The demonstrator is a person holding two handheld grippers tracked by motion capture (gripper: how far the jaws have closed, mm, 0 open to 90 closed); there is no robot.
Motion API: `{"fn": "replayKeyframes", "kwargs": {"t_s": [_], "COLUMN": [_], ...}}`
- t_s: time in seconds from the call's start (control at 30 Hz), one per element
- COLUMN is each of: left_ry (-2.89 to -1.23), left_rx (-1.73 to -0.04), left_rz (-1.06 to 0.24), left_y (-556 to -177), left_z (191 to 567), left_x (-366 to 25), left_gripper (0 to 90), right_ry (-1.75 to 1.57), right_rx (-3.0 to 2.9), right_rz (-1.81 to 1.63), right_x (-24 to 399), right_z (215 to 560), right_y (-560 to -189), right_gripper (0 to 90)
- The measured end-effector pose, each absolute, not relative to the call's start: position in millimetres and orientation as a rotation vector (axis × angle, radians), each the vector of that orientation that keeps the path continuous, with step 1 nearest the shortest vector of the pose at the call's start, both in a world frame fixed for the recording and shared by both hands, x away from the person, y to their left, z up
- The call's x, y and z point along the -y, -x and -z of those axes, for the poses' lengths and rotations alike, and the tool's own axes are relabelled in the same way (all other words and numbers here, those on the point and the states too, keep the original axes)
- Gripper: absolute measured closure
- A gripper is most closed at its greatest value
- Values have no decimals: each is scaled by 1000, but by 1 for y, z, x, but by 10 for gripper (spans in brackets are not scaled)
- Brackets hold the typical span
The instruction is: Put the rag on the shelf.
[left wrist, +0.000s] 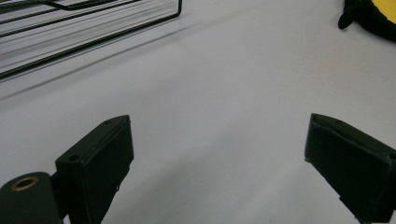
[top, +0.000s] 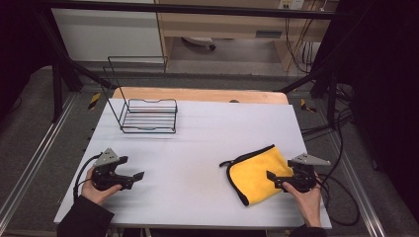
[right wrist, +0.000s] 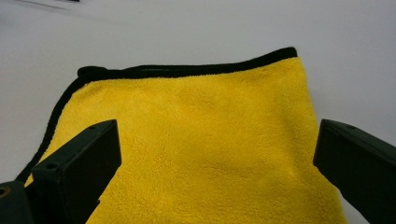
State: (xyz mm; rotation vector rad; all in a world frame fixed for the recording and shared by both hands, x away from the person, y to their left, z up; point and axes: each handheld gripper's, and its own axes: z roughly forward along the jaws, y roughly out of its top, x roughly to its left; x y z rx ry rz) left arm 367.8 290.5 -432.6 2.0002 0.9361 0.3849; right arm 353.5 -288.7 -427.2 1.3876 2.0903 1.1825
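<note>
A wide bare stretch of the table (top: 197, 148) is left between the wire rack (top: 148, 116) at the far left and the yellow cloth (top: 257, 173) at the near right.

no readable text, labels or signs

the yellow cloth (left wrist: 373, 16) is cut off at the left gripper view's top right corner. the wire rack (left wrist: 70, 28) is streaked with blur and runs off the top left edge.

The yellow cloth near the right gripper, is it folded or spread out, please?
Folded: the cloth lies flat as a compact doubled square, its black-trimmed edges stacked along the near side.
</note>
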Motion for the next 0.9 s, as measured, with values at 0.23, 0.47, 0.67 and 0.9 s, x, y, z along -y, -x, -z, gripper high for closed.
{"fn": "replayKeyframes", "kwargs": {"t_s": [0.23,0.47,0.67,0.9], "left_ry": [-1998,-2003,-2006,-2008], "left_rx": [-945,-954,-960,-967], "left_rz": [-386,-379,-384,-389], "left_y": [-367,-368,-368,-368], "left_z": [433,435,435,434], "left_x": [-291,-292,-291,-291], "left_gripper": [79,80,83,86], "right_ry": [-1366,-1323,-1308,-1244], "right_rx": [-2115,-2139,-2180,-2258], "right_rz": [-1167,-1153,-1104,-1026], "right_x": [277,253,225,174], "right_z": [423,417,415,422], "right_y": [-352,-352,-353,-361], "right_gripper": [15,31,57,269]}}
